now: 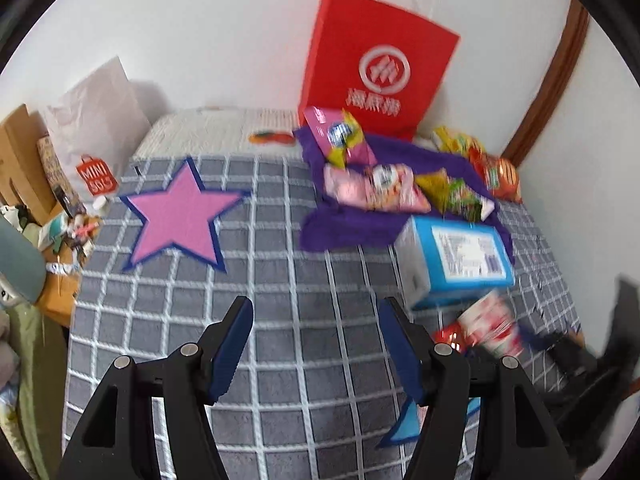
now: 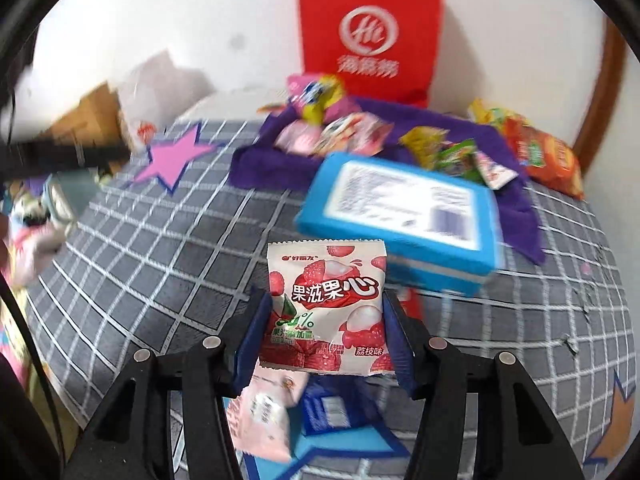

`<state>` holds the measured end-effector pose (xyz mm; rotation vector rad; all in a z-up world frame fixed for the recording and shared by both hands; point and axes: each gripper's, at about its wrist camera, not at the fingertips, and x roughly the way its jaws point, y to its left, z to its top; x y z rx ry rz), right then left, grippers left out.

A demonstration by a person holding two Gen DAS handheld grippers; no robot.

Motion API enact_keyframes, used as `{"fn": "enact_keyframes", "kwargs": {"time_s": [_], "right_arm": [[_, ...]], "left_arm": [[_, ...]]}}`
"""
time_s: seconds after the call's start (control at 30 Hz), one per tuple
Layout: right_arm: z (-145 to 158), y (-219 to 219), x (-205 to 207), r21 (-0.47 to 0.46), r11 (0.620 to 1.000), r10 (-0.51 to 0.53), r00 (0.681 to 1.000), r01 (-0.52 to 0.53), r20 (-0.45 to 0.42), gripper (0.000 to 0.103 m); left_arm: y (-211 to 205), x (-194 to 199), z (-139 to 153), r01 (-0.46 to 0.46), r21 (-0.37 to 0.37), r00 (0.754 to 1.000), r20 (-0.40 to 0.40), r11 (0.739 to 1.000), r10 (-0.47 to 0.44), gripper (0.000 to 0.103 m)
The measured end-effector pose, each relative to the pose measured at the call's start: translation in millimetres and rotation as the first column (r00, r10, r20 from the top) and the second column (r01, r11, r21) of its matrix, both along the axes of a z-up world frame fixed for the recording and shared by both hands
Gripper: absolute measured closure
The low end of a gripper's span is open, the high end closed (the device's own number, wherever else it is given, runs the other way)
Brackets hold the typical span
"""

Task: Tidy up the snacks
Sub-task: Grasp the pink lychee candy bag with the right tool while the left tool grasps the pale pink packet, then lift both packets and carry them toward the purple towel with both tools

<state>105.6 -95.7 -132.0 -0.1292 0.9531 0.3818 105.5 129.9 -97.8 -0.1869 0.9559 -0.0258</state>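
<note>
Right gripper (image 2: 326, 332) clamped across lower half of lychee gummy packet (image 2: 326, 300), held upright. Left gripper (image 1: 314, 344) wide open, holding nothing. Probably light, crinkly, slippery film; best pinched at flat sealed edges.

A white-and-red lychee gummy packet (image 2: 326, 308) is standing upright between the right tool's (image 2: 324, 336) blue pads, above a pale pink packet (image 2: 266, 412) and a blue packet (image 2: 330, 408). Behind it, a blue box (image 2: 404, 216) is lying label-up, partly overlapping the purple cloth (image 2: 516, 200) that is carrying mixed snack bags (image 2: 448, 152).
</note>
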Motion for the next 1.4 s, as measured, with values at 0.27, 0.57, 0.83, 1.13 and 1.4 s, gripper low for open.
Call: {"fn": "enact_keyframes", "kwargs": {"time_s": [0.27, 0.57, 0.83, 1.13, 1.4], "right_arm": [[23.9, -61.3, -23.4, 0.075, 0.989, -0.131, 0.990, 0.128, 0.042, 0.048], [31.5, -106.2, -43.7, 0.100, 0.975, -0.204, 0.978, 0.198, 0.052, 0.048], [29.2, -125.6, -48.2, 0.118, 0.969, -0.224, 0.974, 0.218, 0.040, 0.048], [21.8, -131.4, -44.1, 0.117, 0.968, -0.224, 0.975, 0.222, 0.002, 0.048], [27.0, -136.7, -45.7, 0.124, 0.964, -0.239, 0.971, 0.236, 0.007, 0.048]], "left_arm": [[-49.3, -13.1, -42.9, 0.081, -0.060, 0.990, -0.107, 0.995, -0.087, 0.040], [-108.3, -30.7, -66.5, 0.163, -0.106, 0.971, -0.159, 0.981, -0.178, 0.040], [-134.5, -31.5, -92.3, 0.170, -0.076, 0.960, -0.211, 0.983, -0.182, 0.040], [-129.3, -27.5, -90.4, 0.144, -0.043, 0.968, -0.203, 0.989, -0.150, 0.062], [-104.3, -28.7, -83.5, 0.101, -0.098, 0.967, -0.223, 0.990, -0.121, 0.063]]}}
